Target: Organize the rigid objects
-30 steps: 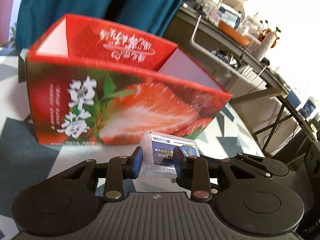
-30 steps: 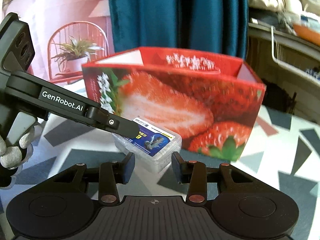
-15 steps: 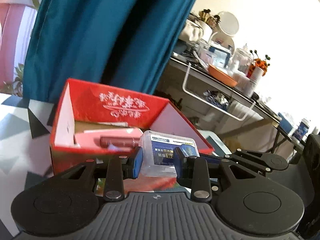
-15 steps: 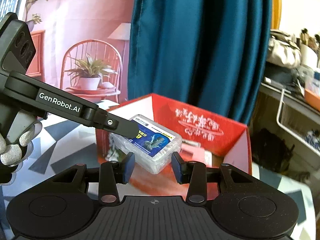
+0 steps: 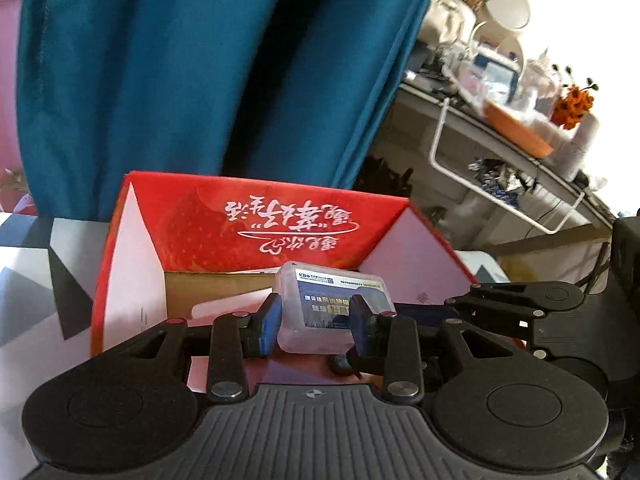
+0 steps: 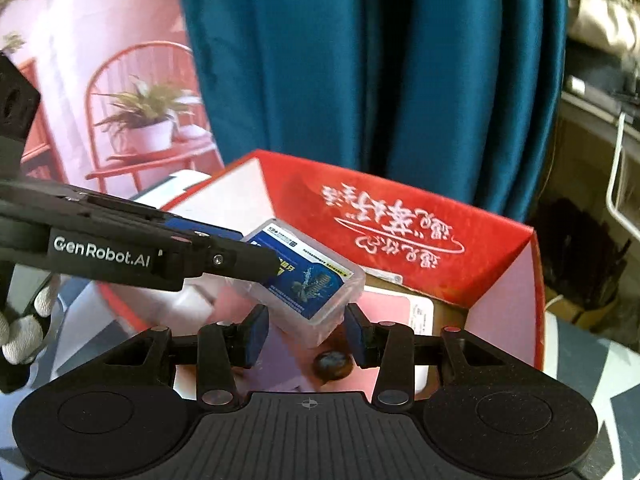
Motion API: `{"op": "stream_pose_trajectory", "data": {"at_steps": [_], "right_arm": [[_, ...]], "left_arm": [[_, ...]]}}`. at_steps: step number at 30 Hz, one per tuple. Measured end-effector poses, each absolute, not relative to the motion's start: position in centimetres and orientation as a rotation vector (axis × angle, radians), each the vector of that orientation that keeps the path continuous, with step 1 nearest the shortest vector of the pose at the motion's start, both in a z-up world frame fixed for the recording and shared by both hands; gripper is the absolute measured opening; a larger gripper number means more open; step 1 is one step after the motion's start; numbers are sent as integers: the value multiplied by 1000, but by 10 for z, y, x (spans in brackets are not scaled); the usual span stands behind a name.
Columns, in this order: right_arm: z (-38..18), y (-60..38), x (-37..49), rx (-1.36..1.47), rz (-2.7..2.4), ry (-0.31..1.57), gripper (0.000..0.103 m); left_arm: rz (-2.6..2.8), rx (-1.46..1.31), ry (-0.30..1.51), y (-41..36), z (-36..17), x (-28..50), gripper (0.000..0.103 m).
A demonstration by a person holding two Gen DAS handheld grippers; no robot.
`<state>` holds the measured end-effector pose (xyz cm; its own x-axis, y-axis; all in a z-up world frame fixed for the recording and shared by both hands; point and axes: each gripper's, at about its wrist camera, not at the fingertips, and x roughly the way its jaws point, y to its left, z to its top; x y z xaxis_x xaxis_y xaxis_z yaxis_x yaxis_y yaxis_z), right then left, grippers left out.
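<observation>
A clear plastic box point(image 5: 332, 296) with a blue label hangs over the open top of the red strawberry carton point(image 5: 280, 220). My left gripper point(image 5: 316, 320) has it between its blue pads, which still touch its sides while the jaws are opening. In the right wrist view the same plastic box point(image 6: 308, 276) is seen with the left gripper's finger point(image 6: 256, 258) on it, above the carton point(image 6: 400, 232). My right gripper point(image 6: 306, 336) stands open just below the plastic box's near corner, gripping nothing. A pink flat pack point(image 6: 388, 308) and a dark round thing point(image 6: 332, 362) lie inside the carton.
A teal curtain point(image 5: 200, 80) hangs behind the carton. A cluttered shelf point(image 5: 512, 132) with a white wire rack stands at the right. The table has a grey and white triangle cloth point(image 5: 28, 280). A gloved hand point(image 6: 20, 336) holds the left gripper.
Both grippers rose and moved forward. The plastic box went from the table in front of the carton to above its open top, so the carton's inside now shows.
</observation>
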<state>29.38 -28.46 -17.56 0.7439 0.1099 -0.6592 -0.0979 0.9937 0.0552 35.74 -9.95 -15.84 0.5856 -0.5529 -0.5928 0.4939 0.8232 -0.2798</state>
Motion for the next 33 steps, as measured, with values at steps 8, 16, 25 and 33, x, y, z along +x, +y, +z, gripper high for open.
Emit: {"op": "stream_pose_trajectory", "data": {"at_steps": [8,16,25,33], "right_arm": [[-187,-289,319,-6,11,787,44],[-158,-297,278,70,-77,671,96],[-95,-283,206,101,-121,533,103],[-27,-262,136,125,-123,393,103]], "left_arm": [[-554,-22,721,-112,-165,366,43],[-474,54,527,-90,-118,311,103],[-383,131,427,-66,-51,238,103],[-260,121,320,-36,1,166,103]]}}
